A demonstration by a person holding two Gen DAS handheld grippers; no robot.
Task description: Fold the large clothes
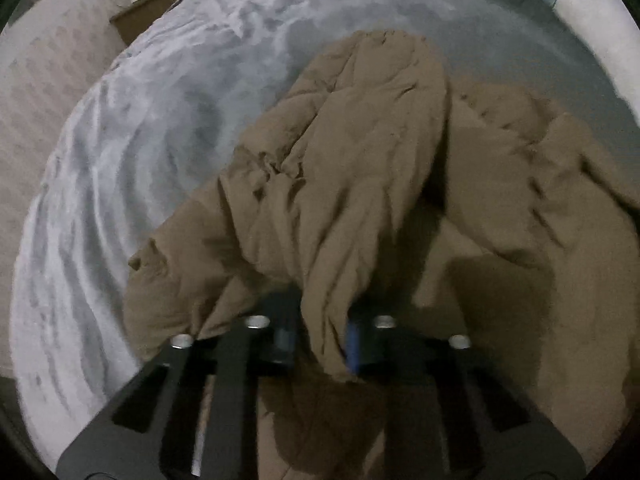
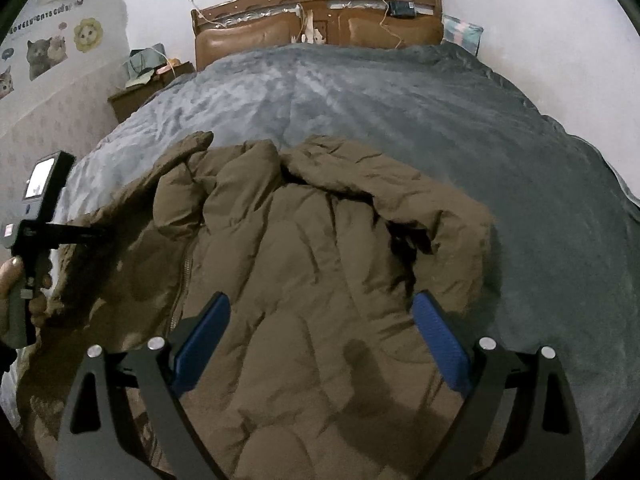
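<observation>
A brown puffer jacket [image 2: 312, 264] lies crumpled on the grey bed cover [image 2: 400, 100]. In the left wrist view my left gripper [image 1: 320, 340] is shut on a fold of the jacket [image 1: 340, 184], which drapes over its fingers and hangs lifted above the bed. In the right wrist view my right gripper [image 2: 320, 344] is open and empty, its blue pads [image 2: 440, 344] spread wide just above the jacket's front. The left gripper also shows there at the left edge [image 2: 96, 232], holding the jacket's side.
A wooden headboard [image 2: 320, 20] stands at the far end of the bed. A cluttered brown nightstand [image 2: 136, 88] sits at the left by a wall with cat stickers [image 2: 44, 52]. A pillow [image 2: 462, 34] lies at the far right corner.
</observation>
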